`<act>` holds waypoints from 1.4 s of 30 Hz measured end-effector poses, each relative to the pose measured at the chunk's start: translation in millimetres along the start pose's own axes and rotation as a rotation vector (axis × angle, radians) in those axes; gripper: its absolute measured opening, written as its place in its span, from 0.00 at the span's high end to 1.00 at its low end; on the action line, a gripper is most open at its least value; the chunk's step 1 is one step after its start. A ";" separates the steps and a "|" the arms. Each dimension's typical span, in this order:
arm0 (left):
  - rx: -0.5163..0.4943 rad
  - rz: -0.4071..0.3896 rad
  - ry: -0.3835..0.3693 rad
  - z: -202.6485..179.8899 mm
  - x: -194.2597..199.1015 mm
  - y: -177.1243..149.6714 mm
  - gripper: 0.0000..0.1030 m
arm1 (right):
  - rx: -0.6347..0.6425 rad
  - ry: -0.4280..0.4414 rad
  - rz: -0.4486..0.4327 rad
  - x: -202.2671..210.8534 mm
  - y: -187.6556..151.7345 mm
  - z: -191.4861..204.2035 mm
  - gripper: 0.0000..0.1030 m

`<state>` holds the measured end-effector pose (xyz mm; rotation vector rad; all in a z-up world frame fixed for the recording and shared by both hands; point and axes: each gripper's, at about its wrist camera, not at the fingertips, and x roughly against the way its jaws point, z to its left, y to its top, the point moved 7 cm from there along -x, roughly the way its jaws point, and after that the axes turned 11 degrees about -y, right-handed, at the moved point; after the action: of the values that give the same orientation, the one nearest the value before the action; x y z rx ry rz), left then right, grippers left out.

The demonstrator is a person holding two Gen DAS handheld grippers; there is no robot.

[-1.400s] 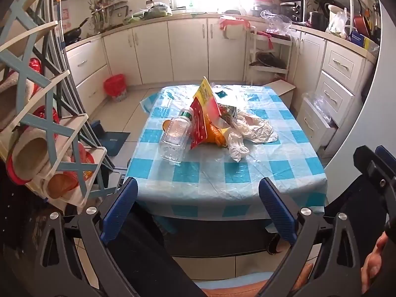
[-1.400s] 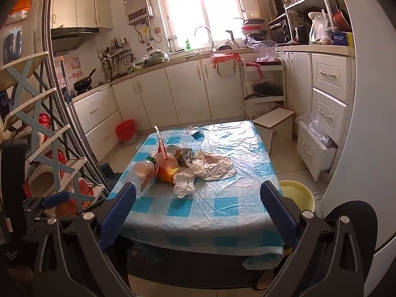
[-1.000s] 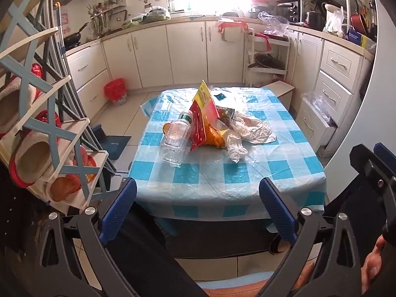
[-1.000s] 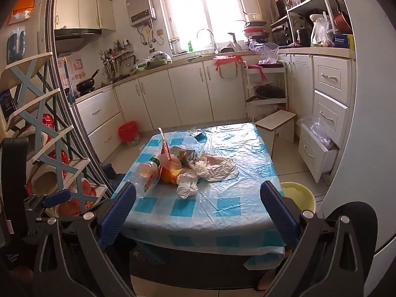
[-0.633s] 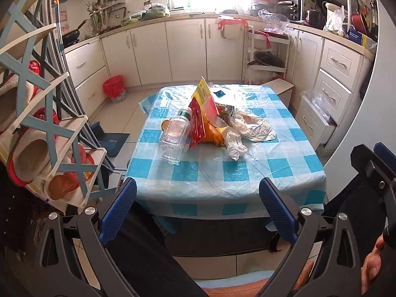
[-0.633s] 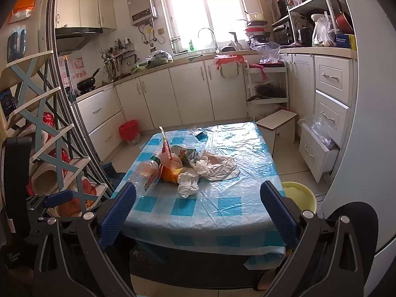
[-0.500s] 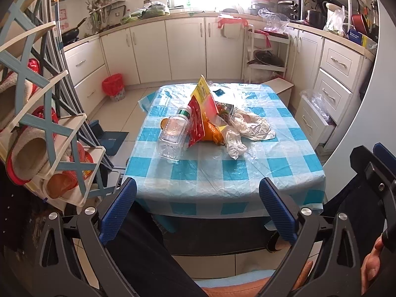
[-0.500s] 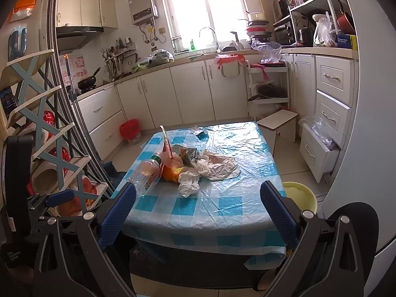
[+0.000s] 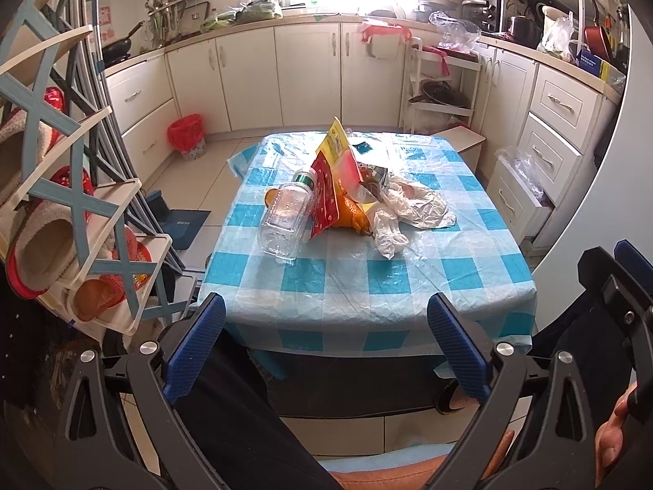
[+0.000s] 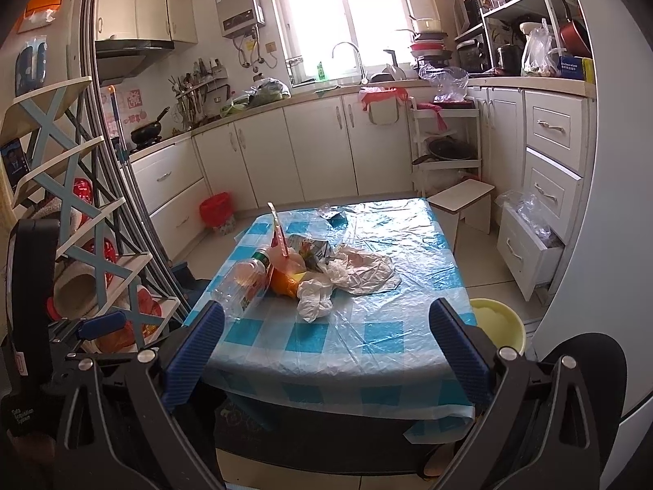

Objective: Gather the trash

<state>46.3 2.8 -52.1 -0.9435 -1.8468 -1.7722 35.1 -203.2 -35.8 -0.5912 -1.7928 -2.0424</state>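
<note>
1. Plainly, we stand back from the table (image 9: 367, 286), its blue-checked cloth under clear plastic; the trash sits heaped at its middle, well apart from both tools.
2. The left gripper (image 9: 326, 343) and right gripper (image 10: 326, 343) both hang with tongs spread wide and nothing between them.
3. The clear bottle (image 9: 285, 220) lies on its side at the heap's left; we judge it light, stiff and slick, best pinched at the green-capped neck.
4. The crumpled plastic bags (image 9: 412, 208) look soft and weightless; any raised fold should do.
5. The red-and-yellow wrapper (image 9: 332, 179) stands propped, thin and crackly; we would take its upper edge; its print is too small to read.
6. The orange piece (image 9: 351, 216) beneath it looks soft; what it is, we cannot tell.
</note>
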 end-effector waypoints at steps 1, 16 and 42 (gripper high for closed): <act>0.002 0.001 0.000 0.3 -0.2 0.0 0.08 | 0.000 0.001 0.000 -0.1 0.0 0.3 0.06; 0.015 0.008 0.003 4.8 -2.4 -1.1 0.08 | 0.007 0.009 0.004 -2.0 -1.4 3.6 0.06; 0.103 0.073 0.017 49.0 -52.2 8.5 0.08 | 0.080 0.036 0.026 -45.9 4.4 25.1 0.06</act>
<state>96.0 40.7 -88.1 -0.9415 -1.8502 -1.6209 78.2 -179.2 -53.7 -0.5481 -1.8274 -1.9419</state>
